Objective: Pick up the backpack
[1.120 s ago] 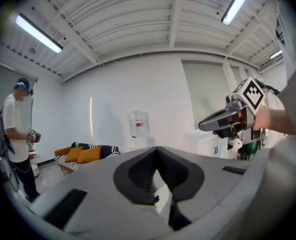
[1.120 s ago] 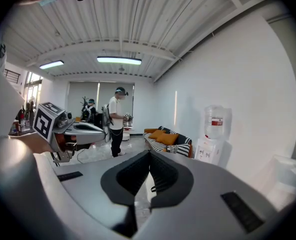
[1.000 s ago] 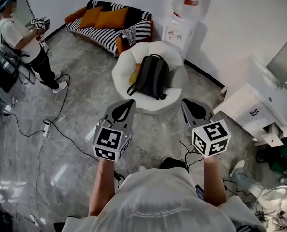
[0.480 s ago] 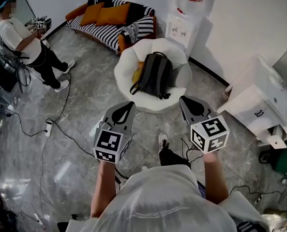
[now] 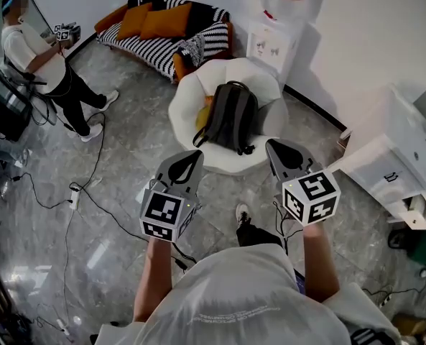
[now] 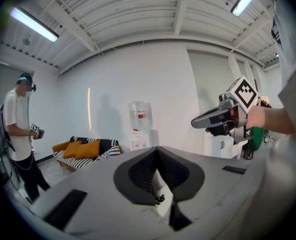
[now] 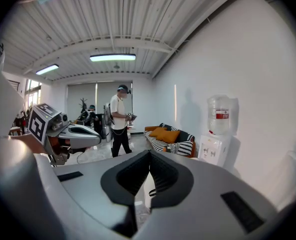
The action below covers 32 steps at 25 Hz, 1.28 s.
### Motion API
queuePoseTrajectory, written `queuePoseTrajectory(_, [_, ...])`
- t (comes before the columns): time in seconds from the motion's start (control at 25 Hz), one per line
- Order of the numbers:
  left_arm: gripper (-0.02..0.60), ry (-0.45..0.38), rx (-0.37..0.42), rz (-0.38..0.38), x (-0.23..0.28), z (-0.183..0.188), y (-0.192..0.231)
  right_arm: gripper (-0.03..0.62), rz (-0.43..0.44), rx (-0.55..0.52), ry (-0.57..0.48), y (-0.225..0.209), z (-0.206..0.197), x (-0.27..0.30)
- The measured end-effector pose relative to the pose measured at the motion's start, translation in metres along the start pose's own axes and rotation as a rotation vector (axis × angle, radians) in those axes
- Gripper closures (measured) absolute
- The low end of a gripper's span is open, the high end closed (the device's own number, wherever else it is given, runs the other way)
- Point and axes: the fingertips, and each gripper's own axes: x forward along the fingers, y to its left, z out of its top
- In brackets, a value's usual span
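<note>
From my own two gripper views the backpack cannot be seen: the grey bodies of my grippers fill the lower half of each view, and only a white sliver shows through the notch at the tips. The head view does show it, dark grey, lying on the round white chair ahead of me, well apart from both grippers. A yellow cushion is half hidden behind it. The bottle on the water dispenser is cut off at the top edge, and the white counter runs out of the head view on the right.

My left gripper has its jaws pressed together with nothing between them. My right gripper is the same, jaws together and empty. Both are held out over the floor, side by side, touching nothing.

Counted: one backpack, one white chair, one striped sofa carrying two orange cushions, one water dispenser, and one other person standing at the left, holding another set of grippers.
</note>
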Motion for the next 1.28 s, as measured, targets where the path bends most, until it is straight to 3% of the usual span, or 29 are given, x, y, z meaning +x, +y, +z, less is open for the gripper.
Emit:
queuePoseTrajectory(0.76, [0.554, 0.072, -0.07, 0.014, 0.105, -0.008, 0.034, 0.591, 0.036, 0.065, 0.084, -0.088, -0.009, 0.077])
queuePoseTrajectory(1.28, [0.554, 0.112, -0.123, 0.108, 0.172, -0.01, 0.07, 0.591, 0.099, 0.051, 0.115, -0.147, -0.003, 0.139])
